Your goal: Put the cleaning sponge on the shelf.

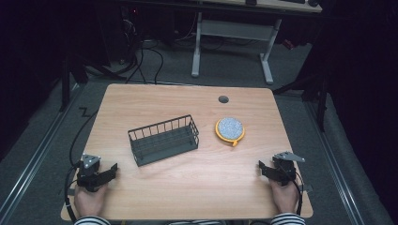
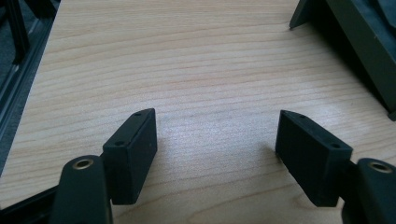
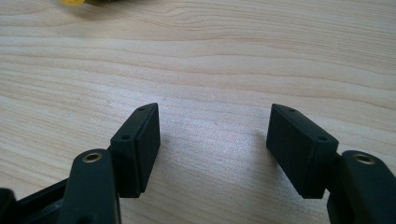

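Tongs, two pairs, one per hand, rested low over the near edge of the bench (image 1: pixel 187 101). Left tongs (image 1: pixel 107 172) sat at the near left corner, jaws spread wide with nothing between them; the left gripper view showed bare wood grain in the gap (image 2: pixel 217 140). Right tongs (image 1: pixel 266 169) sat at the near right corner, jaws likewise wide apart and holding nothing, bare wood between them in the right gripper view (image 3: pixel 212 140).

Bench: light wood top, rounded corners, a small dark cable hole (image 1: pixel 223 99) near the far edge.

Wire basket (image 1: pixel 164 139): dark, rectangular, open-topped, set slightly askew at the middle of the bench, well apart from both tongs. Its near corner appeared as dark bars at the upper right of the left gripper view (image 2: pixel 359 42).

Round yellow-rimmed dish (image 1: pixel 230 129): grey speckled centre, just right of the basket and not touching it, well apart from the right tongs. A yellow sliver at the top edge of the right gripper view (image 3: pixel 72 2) was probably its rim, though too little showed to be sure.

Hands (image 1: pixel 88 199): striped cuffs at the bottom edge.
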### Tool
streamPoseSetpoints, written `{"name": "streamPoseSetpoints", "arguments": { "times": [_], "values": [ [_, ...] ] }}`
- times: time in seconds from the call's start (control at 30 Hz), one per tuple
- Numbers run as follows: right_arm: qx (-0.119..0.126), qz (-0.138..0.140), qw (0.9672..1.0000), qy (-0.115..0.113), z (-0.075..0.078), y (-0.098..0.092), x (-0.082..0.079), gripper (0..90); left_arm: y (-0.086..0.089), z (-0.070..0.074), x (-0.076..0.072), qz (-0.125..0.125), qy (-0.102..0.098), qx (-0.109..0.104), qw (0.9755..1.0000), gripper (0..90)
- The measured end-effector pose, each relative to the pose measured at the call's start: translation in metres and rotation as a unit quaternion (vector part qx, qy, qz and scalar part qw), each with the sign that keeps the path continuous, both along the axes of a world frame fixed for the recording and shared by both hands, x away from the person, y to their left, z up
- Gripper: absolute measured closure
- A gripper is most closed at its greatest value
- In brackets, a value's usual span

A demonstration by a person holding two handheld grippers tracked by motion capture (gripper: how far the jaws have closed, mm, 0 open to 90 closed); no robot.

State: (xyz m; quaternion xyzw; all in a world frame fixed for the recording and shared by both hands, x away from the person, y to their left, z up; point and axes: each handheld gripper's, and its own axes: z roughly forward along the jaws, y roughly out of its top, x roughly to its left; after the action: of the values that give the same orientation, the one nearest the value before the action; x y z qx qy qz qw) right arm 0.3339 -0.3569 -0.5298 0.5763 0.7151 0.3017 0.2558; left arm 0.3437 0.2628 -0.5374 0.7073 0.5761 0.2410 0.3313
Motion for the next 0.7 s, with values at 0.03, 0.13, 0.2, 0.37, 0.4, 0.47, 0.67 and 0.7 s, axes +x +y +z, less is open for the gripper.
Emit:
{"name": "streamPoseSetpoints", "arguments": {
  "times": [0.03,0.13,0.2,0.37,0.4,0.47,0.67,0.7],
  "values": [
    [0.0,0.0,1.0,0.0,0.0,0.0,0.0,34.9,0.0,0.0,0.0,0.0,0.0,0.0,1.0,30.1],
    [0.001,0.001,1.0,0.0,0.0,0.0002,0.0,33.9,-0.0003,0.0,0.0001,0.0,0.001,0.003,1.0,30.1],
    [0.001,0.002,1.0,0.001,0.0,0.0004,-0.0001,33.6,-0.0008,-0.0001,0.0004,0.0,0.0,0.005,1.0,30.0],
    [0.001,0.003,1.0,0.001,0.0,0.0005,-0.0001,33.5,0.0023,0.0001,0.0016,0.001,0.0,-0.011,0.9999,30.0],
    [0.001,0.003,1.0,0.001,0.0,0.0005,-0.0001,33.5,0.0029,0.0003,0.0017,0.001,0.001,-0.013,0.9999,30.0],
    [0.001,0.003,1.0,0.001,0.0,0.0005,0.0,33.5,0.0028,0.0003,0.0017,0.002,0.001,-0.013,0.9999,30.2],
    [0.0,0.018,0.9998,-0.003,0.0003,0.0018,-0.0015,43.1,0.0022,0.0,0.0025,-0.001,0.0,-0.012,0.9999,29.5],
    [0.0,0.018,0.9998,-0.003,0.0003,0.0018,-0.0015,43.1,0.0027,0.0001,0.0027,-0.002,0.0,-0.014,0.9999,29.5]
  ]
}}
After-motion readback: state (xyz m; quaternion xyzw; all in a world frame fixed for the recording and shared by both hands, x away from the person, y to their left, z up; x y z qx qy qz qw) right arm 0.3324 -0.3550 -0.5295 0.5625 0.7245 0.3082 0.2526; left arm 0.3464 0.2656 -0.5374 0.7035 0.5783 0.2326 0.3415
